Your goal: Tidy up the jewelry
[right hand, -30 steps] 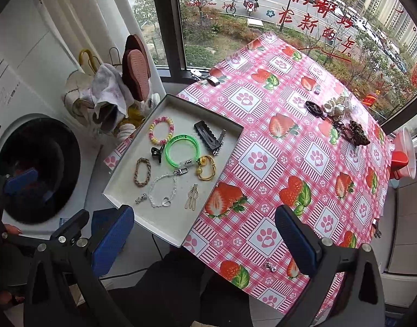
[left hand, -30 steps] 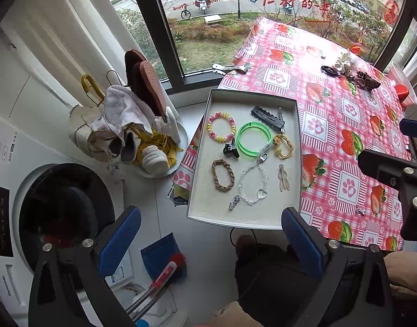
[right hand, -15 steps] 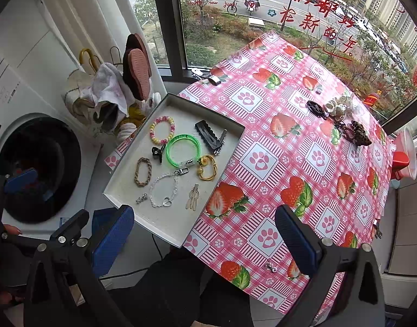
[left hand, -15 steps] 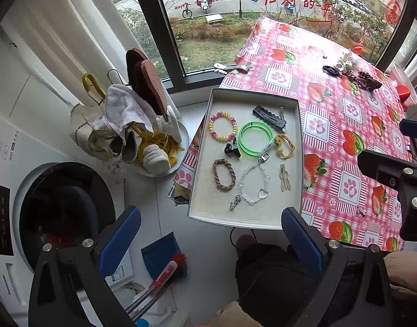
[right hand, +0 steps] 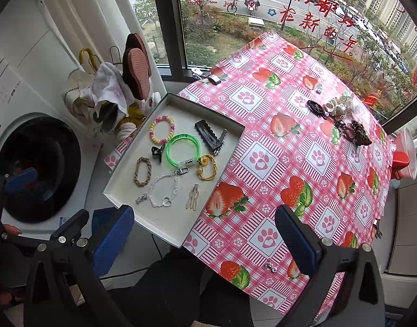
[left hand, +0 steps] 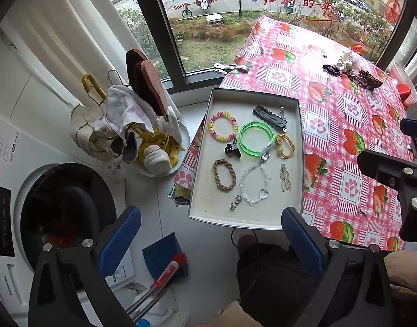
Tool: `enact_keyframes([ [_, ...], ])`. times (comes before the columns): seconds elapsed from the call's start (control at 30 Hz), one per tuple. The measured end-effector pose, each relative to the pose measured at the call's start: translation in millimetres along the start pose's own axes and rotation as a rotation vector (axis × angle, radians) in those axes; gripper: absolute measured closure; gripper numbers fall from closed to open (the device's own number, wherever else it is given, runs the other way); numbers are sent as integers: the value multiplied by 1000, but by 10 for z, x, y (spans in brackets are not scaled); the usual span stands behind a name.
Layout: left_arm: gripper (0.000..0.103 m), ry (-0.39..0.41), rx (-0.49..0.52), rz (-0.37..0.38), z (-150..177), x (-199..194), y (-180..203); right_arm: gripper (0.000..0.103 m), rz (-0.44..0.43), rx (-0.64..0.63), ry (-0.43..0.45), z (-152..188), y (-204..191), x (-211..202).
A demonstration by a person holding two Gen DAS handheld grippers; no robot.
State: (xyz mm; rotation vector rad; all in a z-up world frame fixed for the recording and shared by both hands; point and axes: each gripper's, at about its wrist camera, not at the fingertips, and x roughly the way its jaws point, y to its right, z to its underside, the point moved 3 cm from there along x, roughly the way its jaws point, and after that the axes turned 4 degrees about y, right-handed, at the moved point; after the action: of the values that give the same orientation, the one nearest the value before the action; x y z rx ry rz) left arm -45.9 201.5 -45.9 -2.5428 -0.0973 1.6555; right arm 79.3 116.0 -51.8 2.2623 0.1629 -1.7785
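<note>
Jewelry lies in a shallow grey tray (left hand: 298,147) at the table's left edge, overhanging it. Nearest in the tray are a clear bead bracelet (left hand: 254,182), a braided brown band (left hand: 224,174) and a gold clip (left hand: 285,181); farther in, a green bangle (left hand: 256,141), a yellow cord piece (left hand: 286,146), a small black claw clip (left hand: 233,150), a pink-yellow bead bracelet (left hand: 222,126) and a black hair clip (left hand: 269,117). More pieces (right hand: 341,118) sit across the strawberry cloth (right hand: 290,150). The left gripper (left hand: 209,242) and right gripper (right hand: 204,238) hover short of the tray, jaws wide apart, empty.
</note>
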Motion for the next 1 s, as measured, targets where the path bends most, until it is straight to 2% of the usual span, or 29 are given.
enact_keyframes([
  [1.0, 0, -5, 1, -1, -3, 18, -3, 0, -1, -3, -3, -7, -5, 6],
])
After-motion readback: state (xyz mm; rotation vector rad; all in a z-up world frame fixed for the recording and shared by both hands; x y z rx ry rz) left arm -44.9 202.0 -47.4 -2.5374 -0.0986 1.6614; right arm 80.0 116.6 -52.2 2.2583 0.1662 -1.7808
